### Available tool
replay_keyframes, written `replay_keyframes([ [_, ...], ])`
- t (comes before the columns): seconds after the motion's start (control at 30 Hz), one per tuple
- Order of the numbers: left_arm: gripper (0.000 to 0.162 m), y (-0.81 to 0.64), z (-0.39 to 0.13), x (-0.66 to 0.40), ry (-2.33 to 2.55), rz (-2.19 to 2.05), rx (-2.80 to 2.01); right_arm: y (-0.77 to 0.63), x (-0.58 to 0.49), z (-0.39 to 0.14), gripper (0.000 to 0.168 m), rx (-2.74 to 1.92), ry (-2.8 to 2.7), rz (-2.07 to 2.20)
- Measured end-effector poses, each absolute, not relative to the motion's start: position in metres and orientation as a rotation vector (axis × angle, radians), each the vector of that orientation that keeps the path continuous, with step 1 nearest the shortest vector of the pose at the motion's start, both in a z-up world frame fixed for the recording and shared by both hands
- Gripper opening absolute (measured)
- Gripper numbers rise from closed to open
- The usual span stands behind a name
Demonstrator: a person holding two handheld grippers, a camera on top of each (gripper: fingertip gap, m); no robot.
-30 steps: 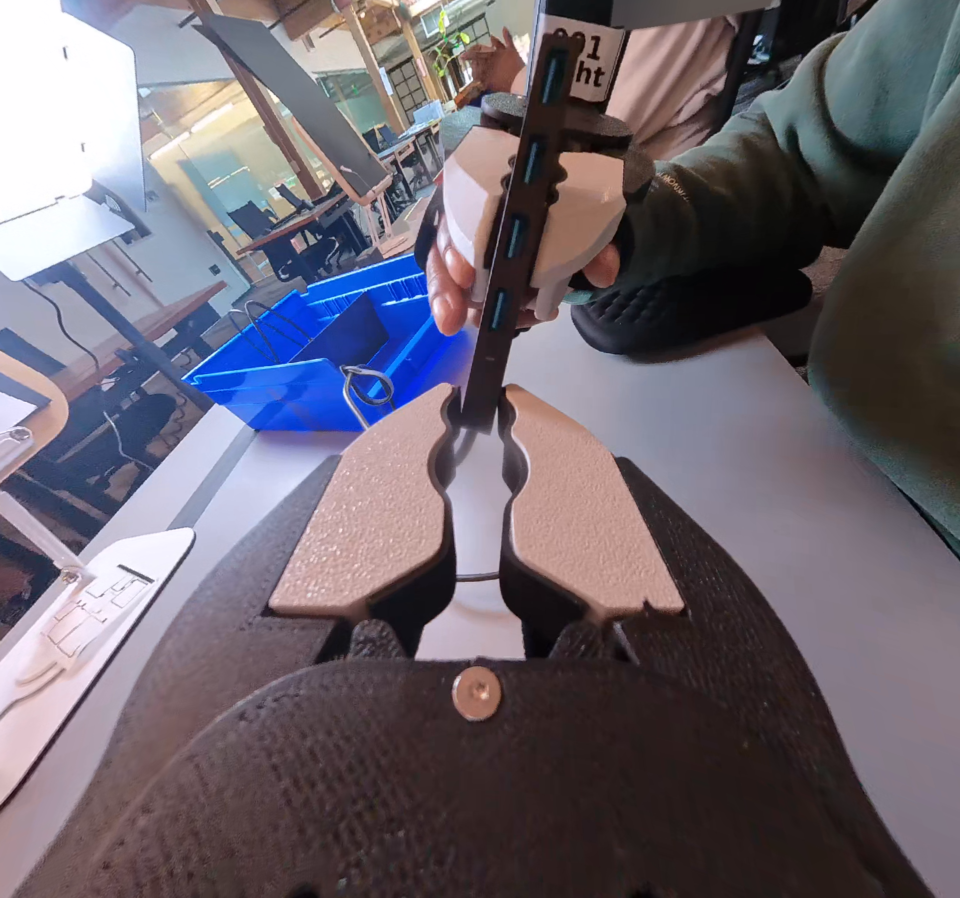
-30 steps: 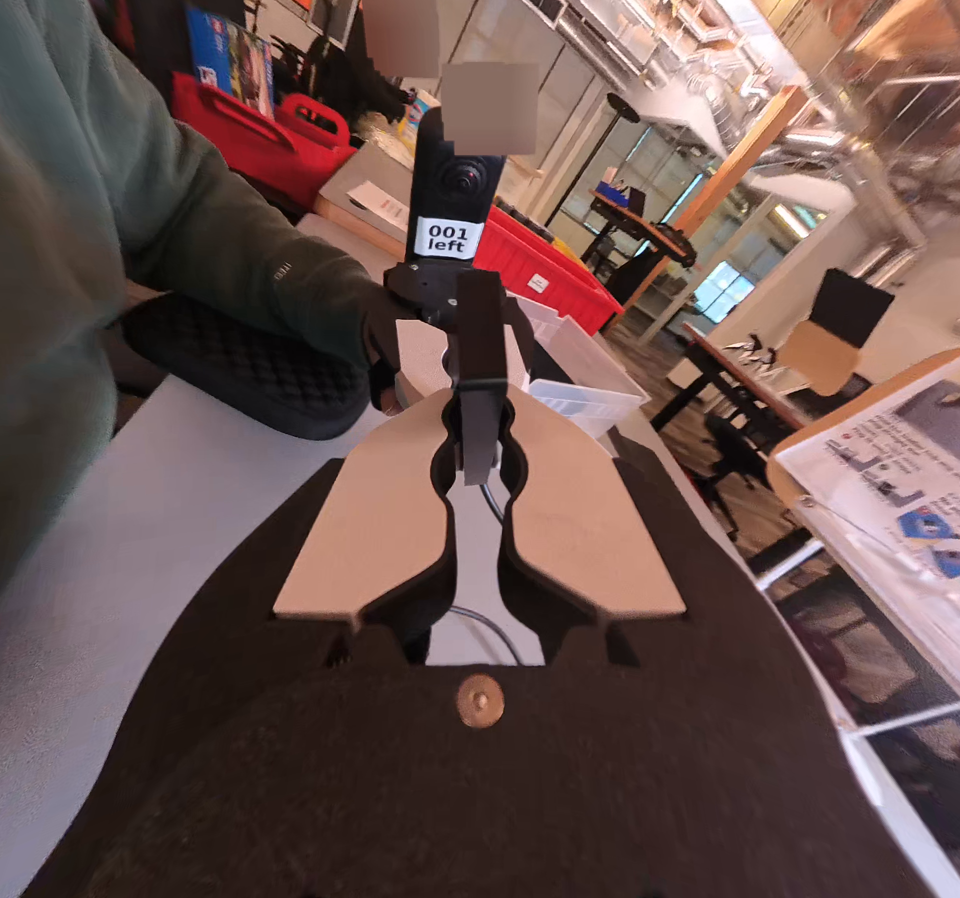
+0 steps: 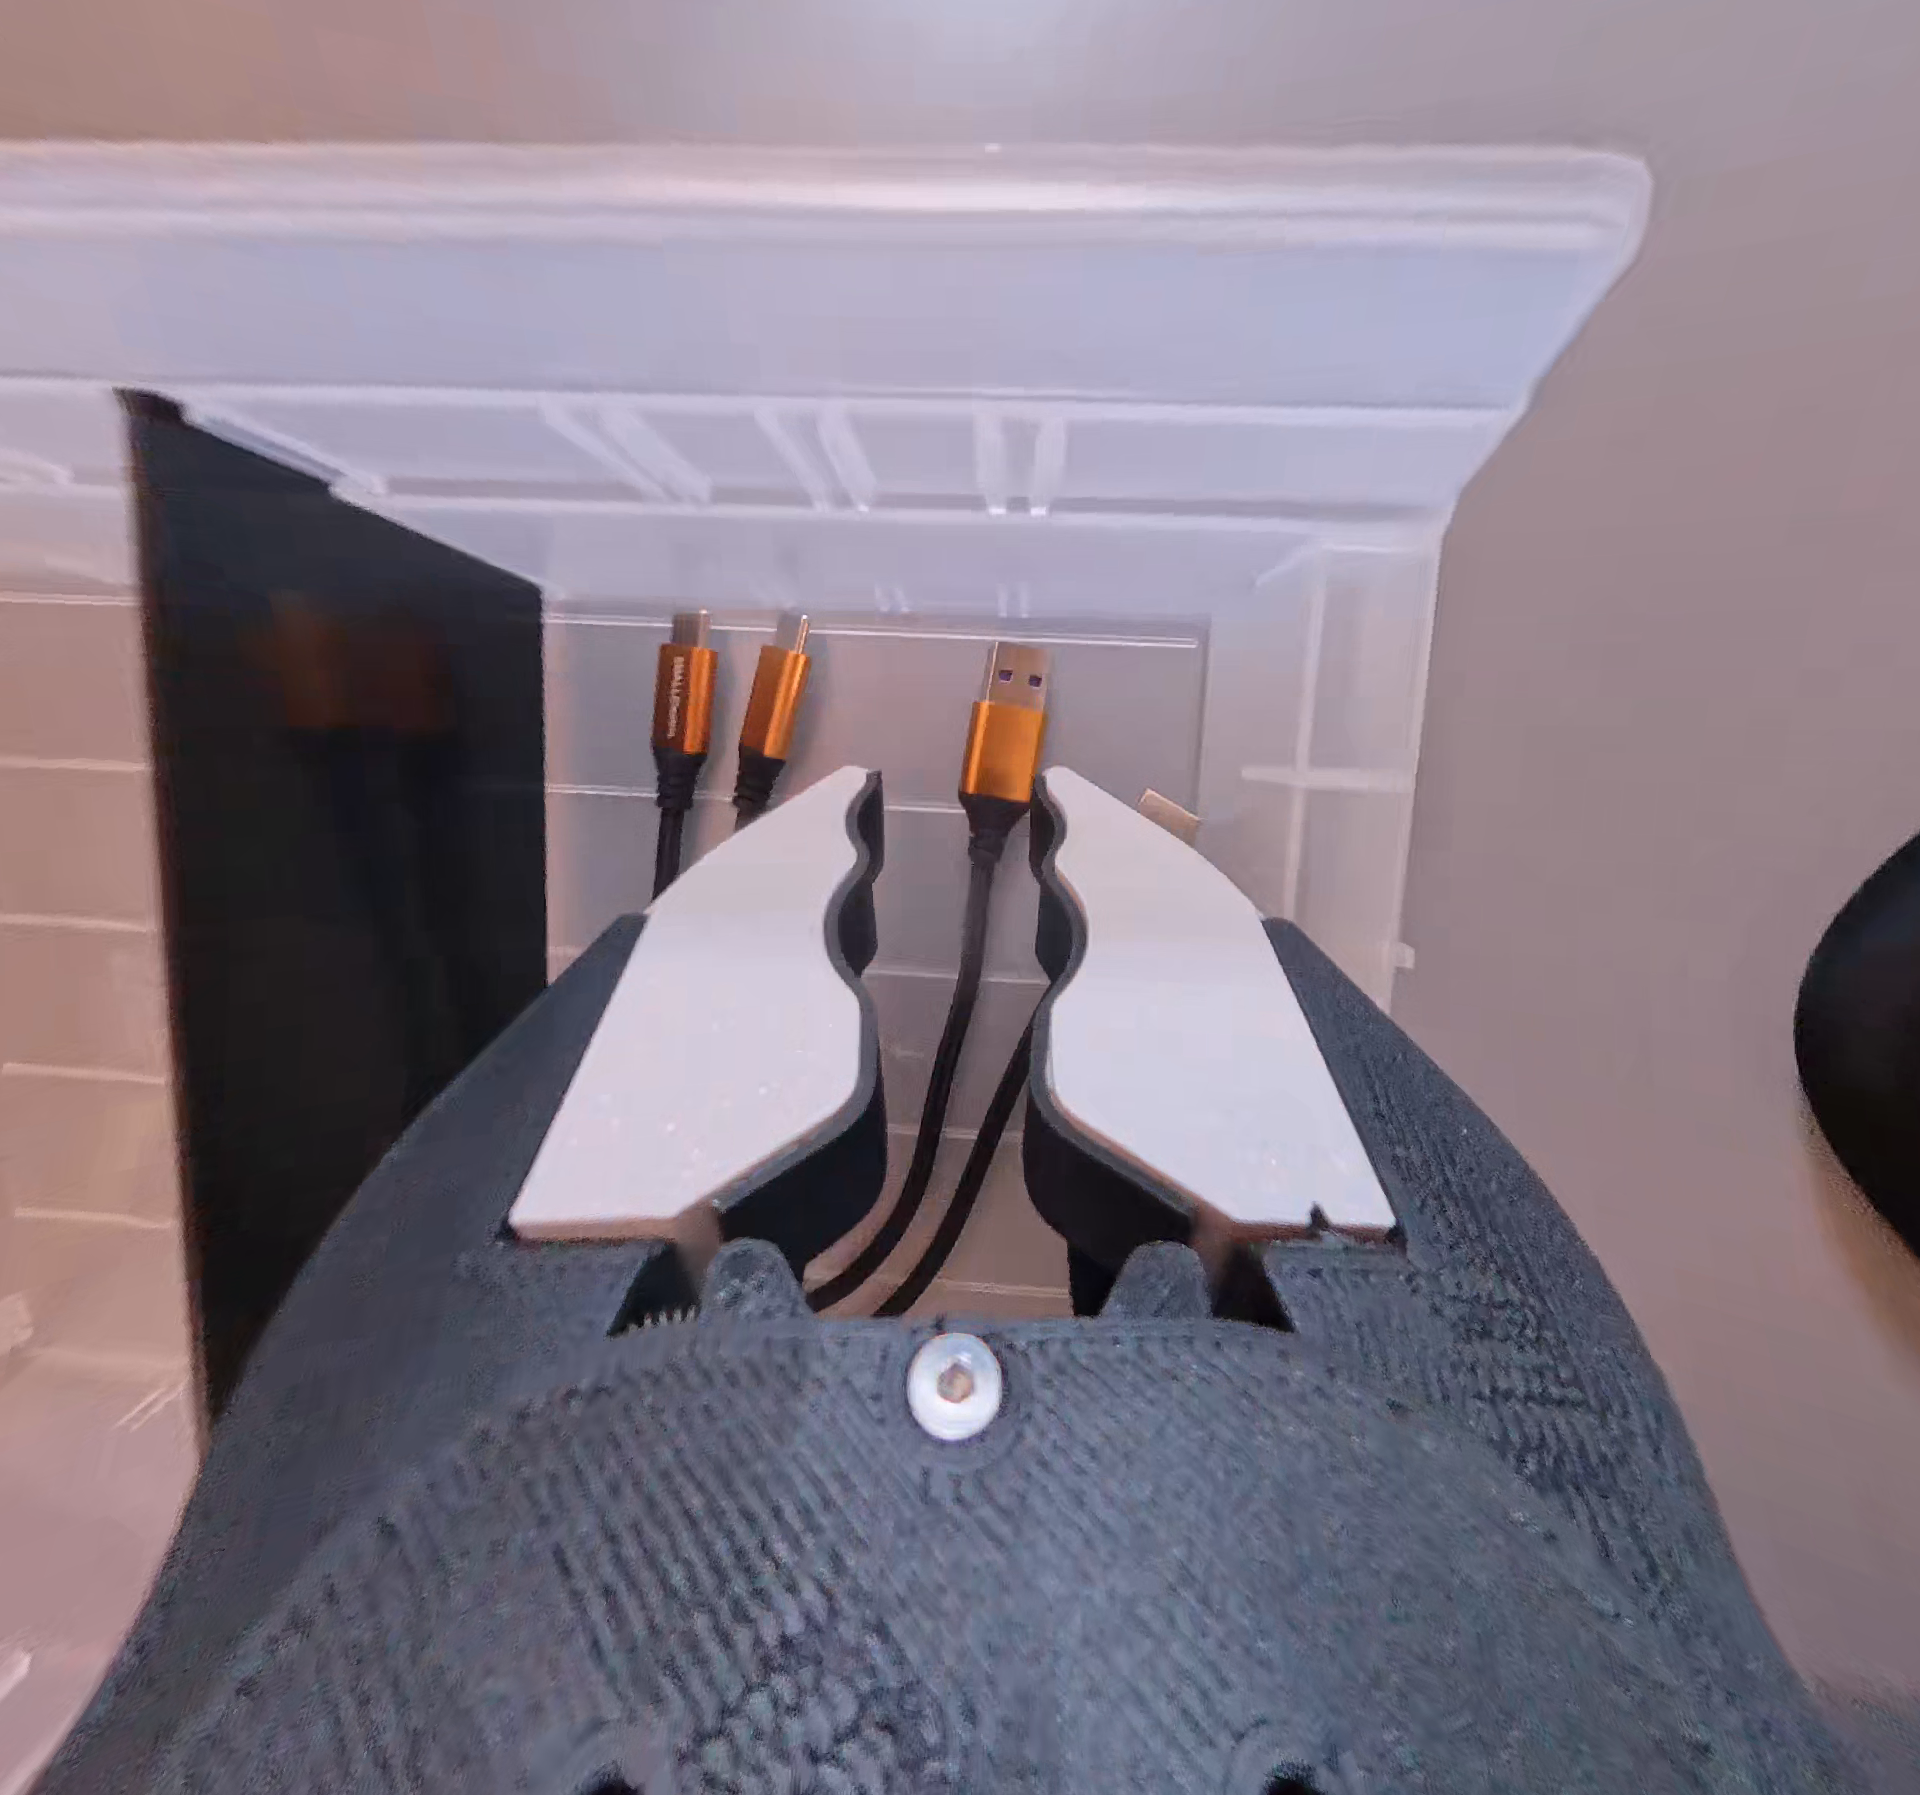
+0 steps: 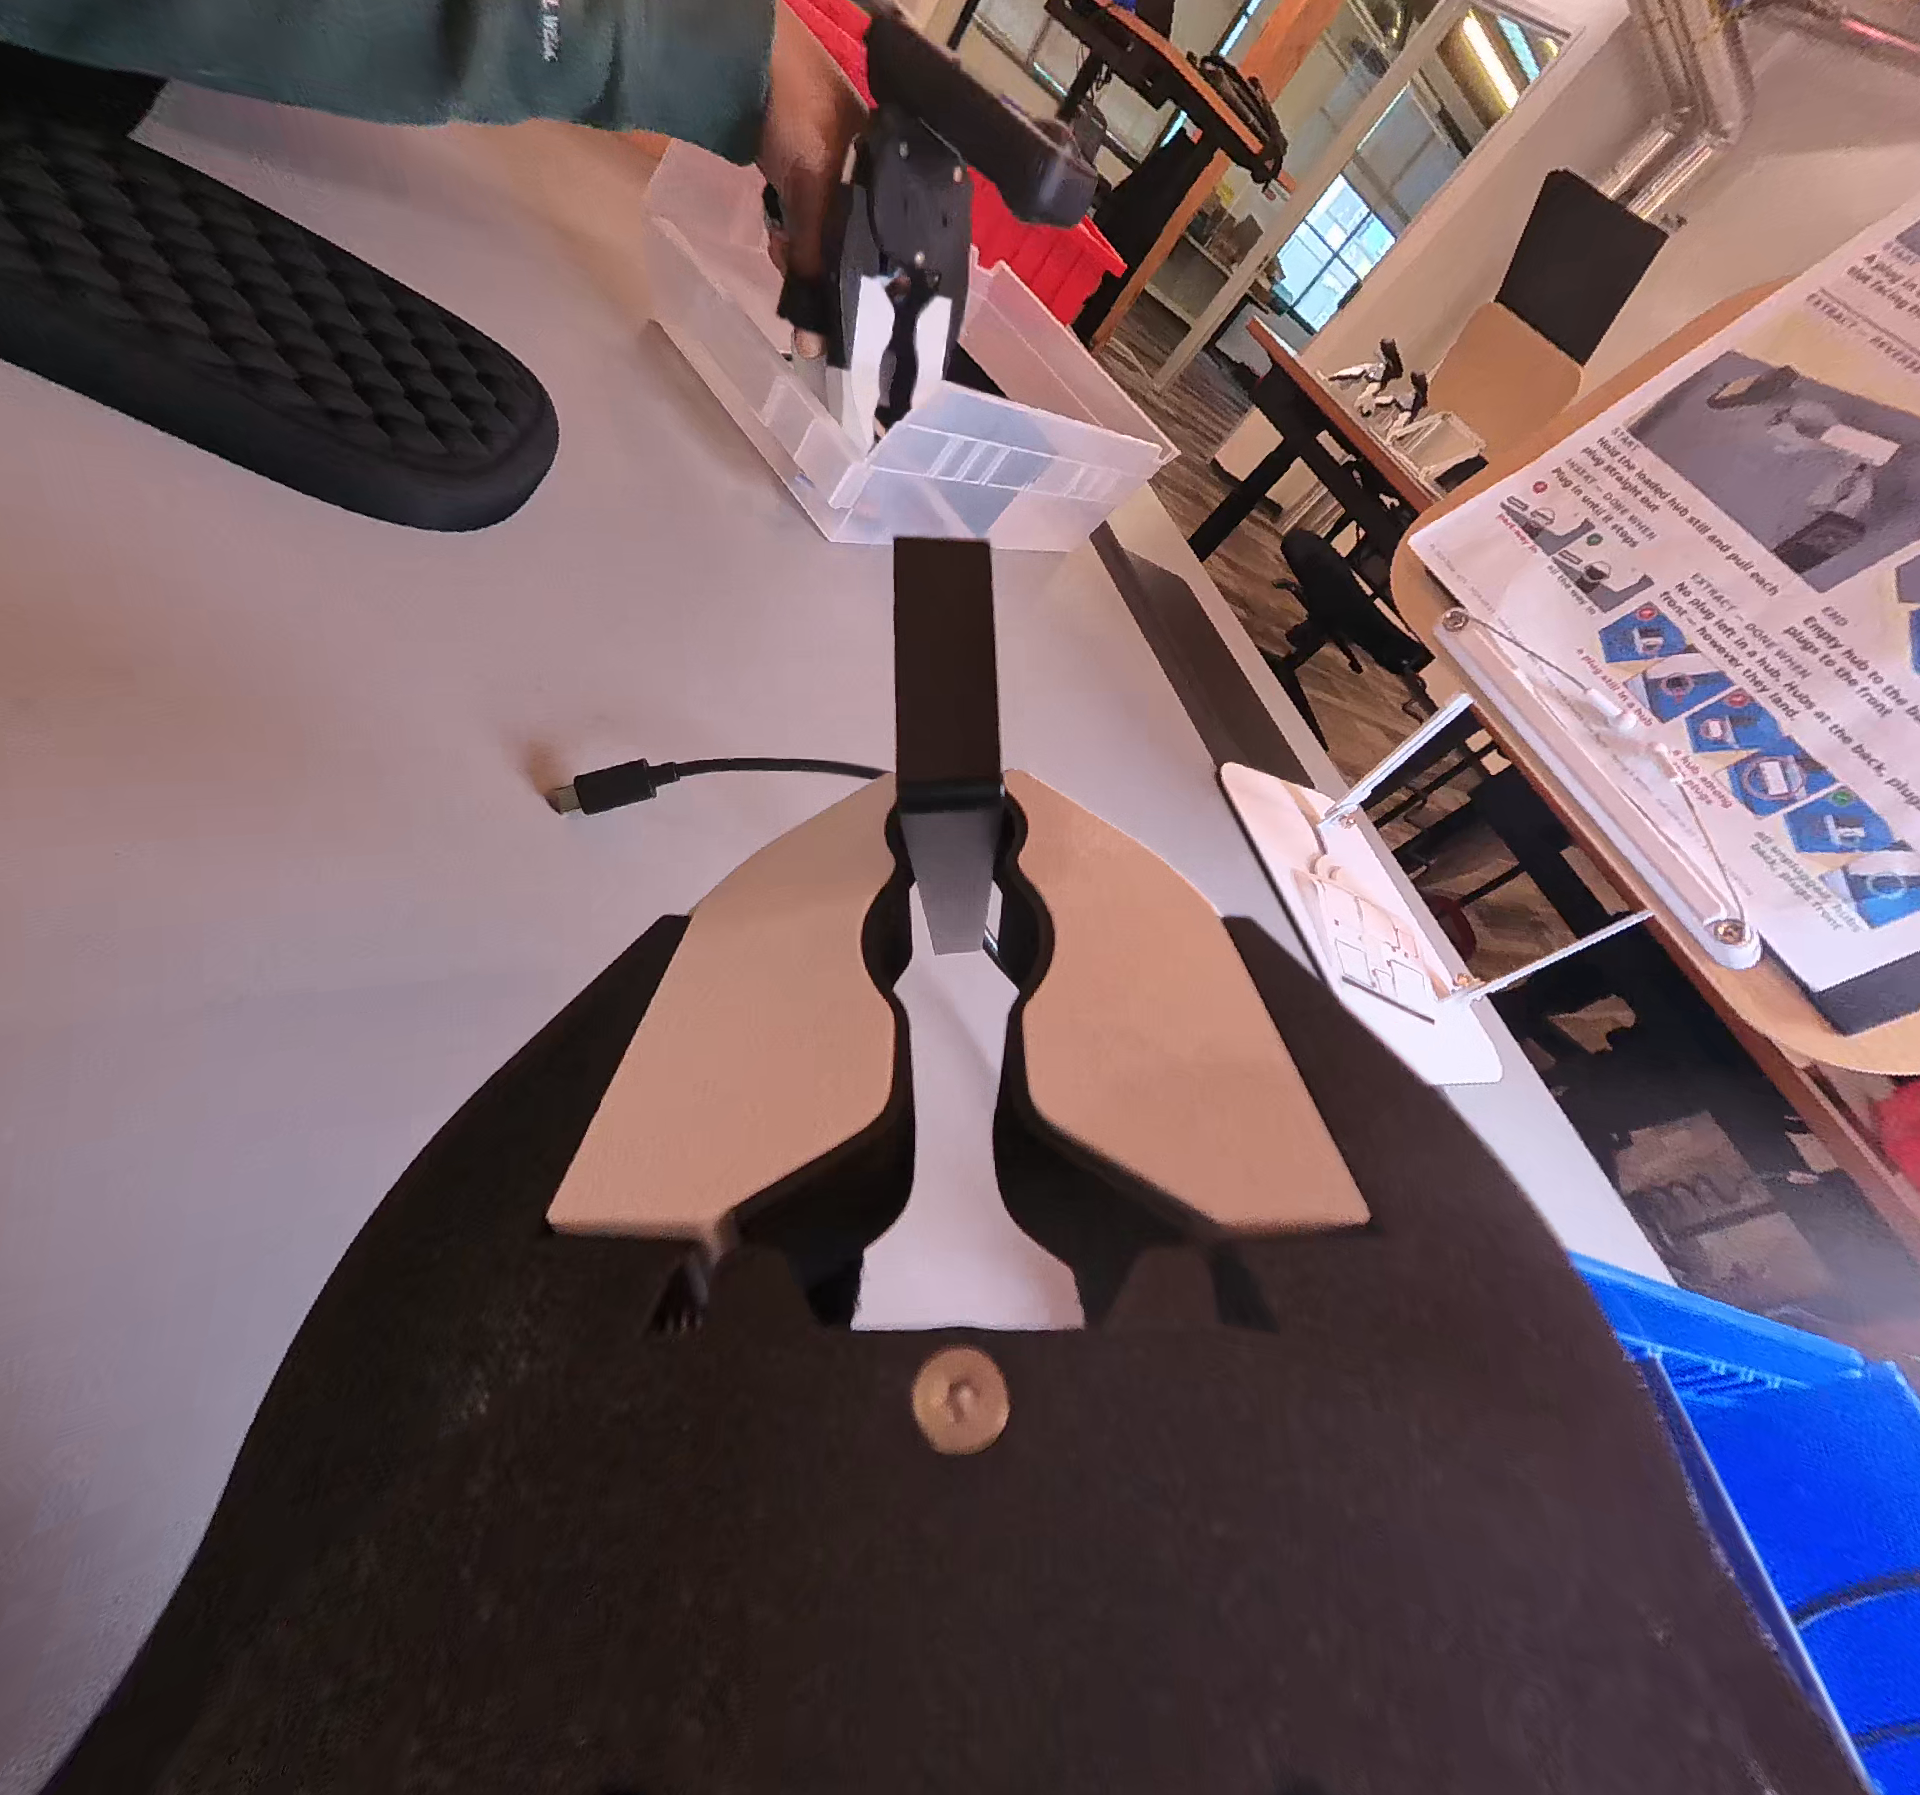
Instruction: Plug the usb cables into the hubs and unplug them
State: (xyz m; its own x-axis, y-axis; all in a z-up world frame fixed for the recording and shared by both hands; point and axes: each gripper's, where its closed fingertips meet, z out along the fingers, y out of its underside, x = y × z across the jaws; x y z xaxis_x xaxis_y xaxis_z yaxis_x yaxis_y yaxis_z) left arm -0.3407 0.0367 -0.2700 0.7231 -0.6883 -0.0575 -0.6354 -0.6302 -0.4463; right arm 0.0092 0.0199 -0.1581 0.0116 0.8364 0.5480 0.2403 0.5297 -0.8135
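Observation:
In the right wrist view my right gripper [image 4: 948, 810] is shut on one end of a dark slim hub [image 4: 943, 665], which sticks out forward over the grey table. The hub's own black lead, ending in a small plug [image 4: 608, 789], lies on the table to its left. My left gripper [image 3: 958, 800] is open inside a clear plastic bin [image 3: 831, 291]. An orange USB-A plug [image 3: 1003, 737] with a black cable lies just ahead of its fingertips, untouched. Two orange USB-C plugs [image 3: 727, 706] lie to the left. The left gripper also shows in the right wrist view [image 4: 894, 343], reaching into the bin [image 4: 1039, 488].
A black divider [image 3: 343, 810] stands in the bin on the left. On the table are a black padded cushion [image 4: 260, 322], a white stand [image 4: 1361, 924] by the right edge and a blue bin [image 4: 1766, 1454] near right. Red bins [image 4: 1049, 239] sit behind the clear bin. The tips of one gripper are about 35 centimeters away from the tips of the other.
My left gripper has let go of the hub, swung away to the clear bin and opened over the orange plugs. My right gripper still holds the hub, now lower over the table.

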Motion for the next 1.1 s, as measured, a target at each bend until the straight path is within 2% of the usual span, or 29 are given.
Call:
replay_keyframes([
  [0.1, 0.025, 0.035, -0.284, -0.340, 1.091, -0.169, -2.553, 0.021, 0.009, -0.161, 0.012, -0.974, -1.532, 0.604],
  [0.2, 0.015, 0.044, -0.284, -0.345, 1.097, -0.093, -2.549, 0.022, 0.008, -0.163, 0.012, -0.978, -1.533, 0.604],
  [0.33, 0.015, 0.054, -0.269, -0.357, 1.077, 0.049, -2.482, 0.025, 0.009, -0.163, 0.012, -0.984, -1.528, 0.608],
  [0.7, 0.015, 0.011, -0.079, -0.311, 1.013, 0.098, -1.785, 0.029, 0.014, -0.149, 0.012, -0.965, -1.468, 0.569],
  [1.1, 0.015, -0.055, 0.057, -0.221, 1.123, 0.406, -1.451, 0.021, 0.023, -0.125, 0.012, -0.894, -1.391, 0.673],
])
